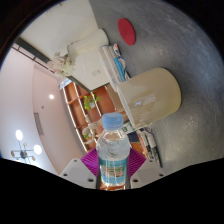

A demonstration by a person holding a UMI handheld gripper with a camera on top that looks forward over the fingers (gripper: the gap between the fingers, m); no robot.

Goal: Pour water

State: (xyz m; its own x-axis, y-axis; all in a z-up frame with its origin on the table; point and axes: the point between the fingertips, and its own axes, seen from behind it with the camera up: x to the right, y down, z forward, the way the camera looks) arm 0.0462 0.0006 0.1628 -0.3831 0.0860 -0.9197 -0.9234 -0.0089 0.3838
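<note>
A clear plastic water bottle with a pale blue label is held between my gripper's purple pads, both fingers pressing on it. Its white cap points ahead of the fingers. The view is strongly tilted. Beyond the bottle stands a beige cup-like container on a grey speckled surface, with its opening facing toward the bottle.
A small red round lid lies on the grey surface beyond the beige container. A white object sits to the left of it. A wooden shelf with small items and a lamp show to the left.
</note>
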